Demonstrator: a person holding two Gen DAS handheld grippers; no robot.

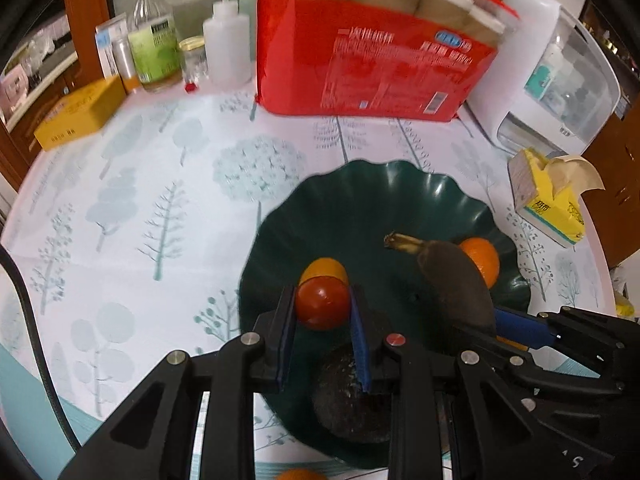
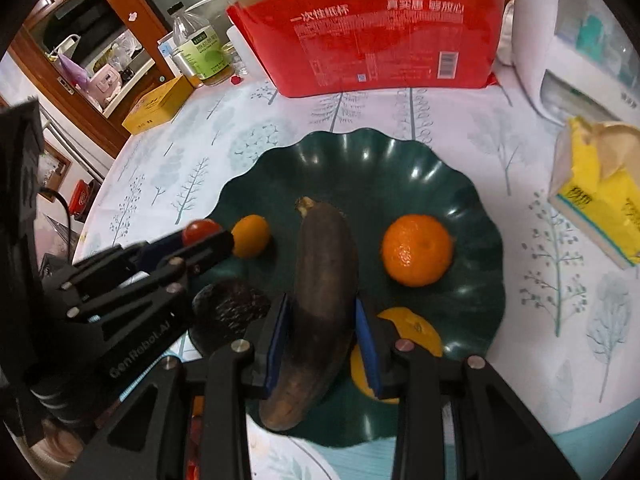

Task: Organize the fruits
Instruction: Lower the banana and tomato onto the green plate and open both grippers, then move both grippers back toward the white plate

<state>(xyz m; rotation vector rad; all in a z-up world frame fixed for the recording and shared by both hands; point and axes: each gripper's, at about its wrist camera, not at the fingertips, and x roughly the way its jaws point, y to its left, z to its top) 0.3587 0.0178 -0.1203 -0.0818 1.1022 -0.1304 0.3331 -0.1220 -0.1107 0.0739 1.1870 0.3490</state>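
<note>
Left wrist | left hand-held gripper (image 1: 323, 312) grips smooth round tomato (image 1: 322, 302) | scalloped plate (image 1: 360, 196)

Both grippers hover over the green plate (image 2: 472, 184). The left gripper (image 1: 323, 312) is over its left side, fingers (image 1: 286, 320) closed around a small red tomato (image 1: 322, 302). The right gripper (image 2: 322, 330) comes in from the plate's near edge, blue-padded fingers (image 2: 366, 344) clamped on either side of a dark, blackened banana (image 2: 320, 304). The left one sits just left of the right.
</note>
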